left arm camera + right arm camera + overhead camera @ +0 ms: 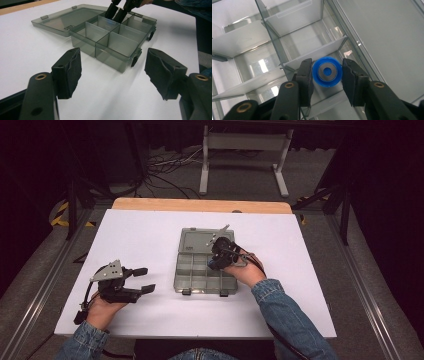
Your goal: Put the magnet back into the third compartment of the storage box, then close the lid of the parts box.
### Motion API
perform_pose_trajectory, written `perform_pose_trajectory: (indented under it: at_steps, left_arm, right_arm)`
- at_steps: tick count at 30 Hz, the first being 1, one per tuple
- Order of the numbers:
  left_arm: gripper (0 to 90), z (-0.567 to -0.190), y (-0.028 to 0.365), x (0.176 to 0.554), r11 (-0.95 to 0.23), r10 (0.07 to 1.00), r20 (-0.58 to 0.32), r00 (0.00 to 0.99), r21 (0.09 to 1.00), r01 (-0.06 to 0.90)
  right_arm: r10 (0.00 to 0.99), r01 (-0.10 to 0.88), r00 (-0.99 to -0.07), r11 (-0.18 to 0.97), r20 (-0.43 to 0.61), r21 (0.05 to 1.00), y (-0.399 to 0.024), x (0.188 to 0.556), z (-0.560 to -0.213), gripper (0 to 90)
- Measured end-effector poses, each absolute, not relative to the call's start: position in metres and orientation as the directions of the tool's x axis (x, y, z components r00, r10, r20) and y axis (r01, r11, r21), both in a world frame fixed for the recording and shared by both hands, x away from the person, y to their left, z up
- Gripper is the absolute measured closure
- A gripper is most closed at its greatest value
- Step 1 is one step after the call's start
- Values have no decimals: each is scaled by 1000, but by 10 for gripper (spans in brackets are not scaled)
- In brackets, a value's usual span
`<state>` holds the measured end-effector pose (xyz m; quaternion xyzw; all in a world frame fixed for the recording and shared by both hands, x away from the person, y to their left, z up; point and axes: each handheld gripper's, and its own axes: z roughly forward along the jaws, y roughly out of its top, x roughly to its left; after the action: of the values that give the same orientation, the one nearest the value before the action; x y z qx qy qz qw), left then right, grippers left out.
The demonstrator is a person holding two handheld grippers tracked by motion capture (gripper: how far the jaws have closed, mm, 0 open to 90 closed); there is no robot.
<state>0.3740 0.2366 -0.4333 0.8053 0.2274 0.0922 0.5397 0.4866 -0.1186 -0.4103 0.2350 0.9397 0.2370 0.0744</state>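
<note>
Organizer box (206, 265) mid-table (150, 240), disc (327, 71) in its compartment

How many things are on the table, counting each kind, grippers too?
Hand-held grippers: 2, the left hand-held gripper and the right hand-held gripper
Clear compartment box: 1
Blue round piece: 1
Total: 4

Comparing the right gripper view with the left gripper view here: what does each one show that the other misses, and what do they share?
Right gripper view: a blue round part with a grey metal centre between the right gripper jaws, over a compartment.

Left gripper view: the left gripper with jaws apart over bare white table, plus the open lid and black latches.

Both: the clear grey compartment box and the right gripper's jaws reaching into it.
</note>
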Motion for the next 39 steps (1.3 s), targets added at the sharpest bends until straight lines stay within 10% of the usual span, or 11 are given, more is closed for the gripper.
perform_pose_trajectory:
  at_steps: [13,24,34,39]
  left_arm:
    - [286,-428,239,375,-278,484,-116,867,920,278]
    - [250,-416,223,379,-422,556,-4,831,861,285]
    - [749,-403,215,391,-440,545,-31,838,840,318]
    - [849,-395,209,404,-467,540,-46,841,815,344]
  right_arm:
    - [489,401,-872,739,-22,541,-129,479,-400,632]
    - [469,359,-883,710,-26,606,-160,456,-379,893]
    - [488,356,-872,689,-41,631,-187,446,-364,900]
    - [499,365,-866,679,-35,637,-193,451,-363,900]
